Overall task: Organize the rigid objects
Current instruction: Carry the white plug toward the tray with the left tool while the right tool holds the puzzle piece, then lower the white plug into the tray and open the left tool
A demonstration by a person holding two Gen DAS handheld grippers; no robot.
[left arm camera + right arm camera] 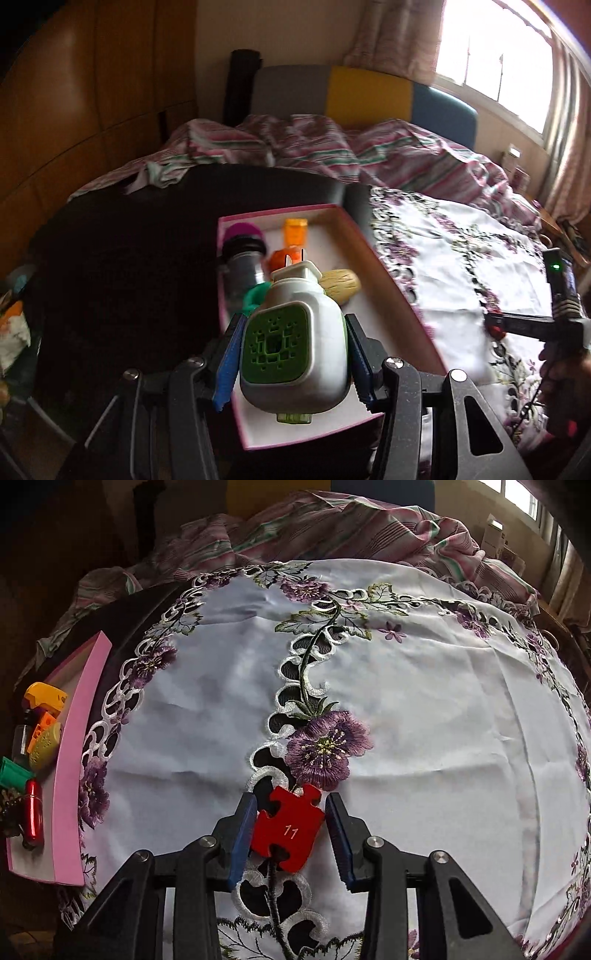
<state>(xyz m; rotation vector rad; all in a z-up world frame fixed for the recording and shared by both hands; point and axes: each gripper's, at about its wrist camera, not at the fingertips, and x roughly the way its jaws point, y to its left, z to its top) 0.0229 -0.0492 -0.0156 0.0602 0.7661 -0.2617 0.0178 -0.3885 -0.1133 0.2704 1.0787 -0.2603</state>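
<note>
Left gripper [293,356] pinches a white-green device [291,350] over the pink box [388,280], crowded with a bottle [242,266] and orange blocks [293,229]. Right gripper [291,830] clamps a red puzzle piece [286,829] above the embroidered cloth [424,720], box [70,775] at left.

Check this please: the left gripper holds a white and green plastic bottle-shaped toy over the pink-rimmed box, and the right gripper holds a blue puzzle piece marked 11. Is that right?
Not quite. The puzzle piece marked 11 in the right gripper is red, not blue, as the right wrist view shows. The rest stands: the left gripper holds the white and green plastic bottle-shaped toy over the pink-rimmed box.
</note>
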